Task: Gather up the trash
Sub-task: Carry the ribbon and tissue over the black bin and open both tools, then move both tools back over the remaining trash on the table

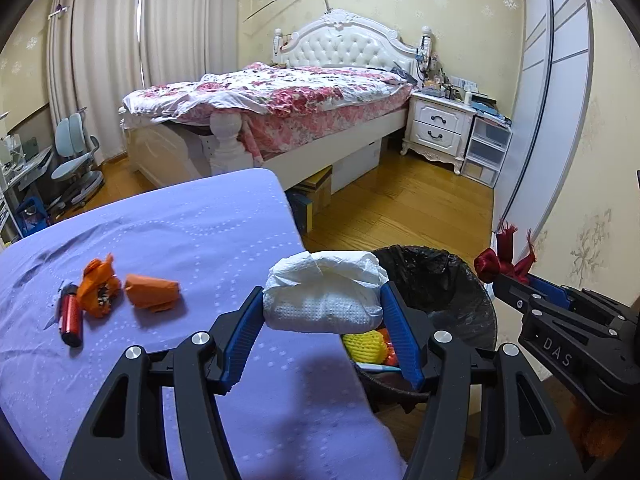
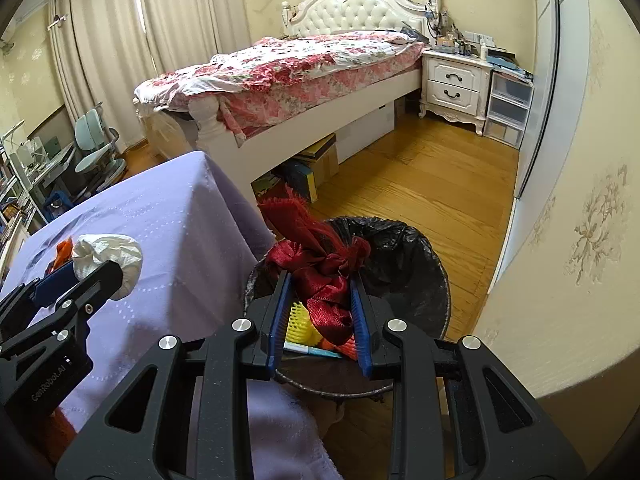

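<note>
So the left claw (image 1: 322, 303) is clamped on a wad of white tissue (image 1: 324, 292), held over the right edge of the purple-covered surface (image 1: 208, 232), just beside the trash bin (image 1: 448, 280). The right claw (image 2: 320, 300) is squeezed shut on a red ribbon (image 2: 320, 276), right above the bin's black liner. Something yellow and orange already sits inside, maybe fruit netting, hard to tell. Far left on the surface: two orange scraps (image 1: 100, 284) (image 1: 152, 292) and a red lighter (image 1: 70, 314) beside them.
</note>
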Tool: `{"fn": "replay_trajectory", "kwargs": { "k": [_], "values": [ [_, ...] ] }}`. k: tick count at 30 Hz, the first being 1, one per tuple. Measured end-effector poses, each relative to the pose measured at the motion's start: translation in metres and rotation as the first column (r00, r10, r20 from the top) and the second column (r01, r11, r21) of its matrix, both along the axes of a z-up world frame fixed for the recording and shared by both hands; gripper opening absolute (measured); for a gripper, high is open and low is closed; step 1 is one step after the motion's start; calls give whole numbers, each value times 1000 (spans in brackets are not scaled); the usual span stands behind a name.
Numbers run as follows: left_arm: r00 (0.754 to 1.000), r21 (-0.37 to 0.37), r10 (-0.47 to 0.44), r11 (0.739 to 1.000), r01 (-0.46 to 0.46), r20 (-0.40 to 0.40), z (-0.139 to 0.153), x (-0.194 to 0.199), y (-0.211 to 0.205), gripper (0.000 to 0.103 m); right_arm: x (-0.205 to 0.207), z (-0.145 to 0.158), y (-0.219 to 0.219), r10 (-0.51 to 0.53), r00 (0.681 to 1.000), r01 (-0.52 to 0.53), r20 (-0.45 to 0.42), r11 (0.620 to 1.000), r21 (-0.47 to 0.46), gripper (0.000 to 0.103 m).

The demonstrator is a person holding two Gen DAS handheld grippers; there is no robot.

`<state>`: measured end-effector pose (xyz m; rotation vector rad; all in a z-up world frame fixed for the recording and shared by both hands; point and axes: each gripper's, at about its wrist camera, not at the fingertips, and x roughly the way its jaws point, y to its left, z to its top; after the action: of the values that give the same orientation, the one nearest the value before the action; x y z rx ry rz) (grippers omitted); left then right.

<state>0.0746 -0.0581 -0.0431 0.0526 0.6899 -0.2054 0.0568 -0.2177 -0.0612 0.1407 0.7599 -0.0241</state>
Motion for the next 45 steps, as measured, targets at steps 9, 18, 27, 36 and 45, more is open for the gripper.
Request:
{"fn": "replay_trajectory", "kwargs": {
  "k": [9,18,27,36,45],
  "values": [
    [999,28,-34,999,35,-34,-14,17,-28,59,14,-9,-24,-24,1000,24,-10,1000,18,28],
    [996,54,-61,996,65,-63,-23,33,-53,60,25,-17,-37,-49,999,50,-23,998,29,28],
    [995,57,-63,996,68,-82,-25,40,-58,72,35,-28,-50,-78,996,81,-49,995,58,35],
    [996,43,-40,998,43,-75,-20,38,-52,79,34,-28,-56,-121,992,123,-37,990,64,50],
    [996,46,34,999,-30,-82,-19,24,-19,81,24,-24,-46,-97,995,99,-33,992,75,58]
  ]
}}
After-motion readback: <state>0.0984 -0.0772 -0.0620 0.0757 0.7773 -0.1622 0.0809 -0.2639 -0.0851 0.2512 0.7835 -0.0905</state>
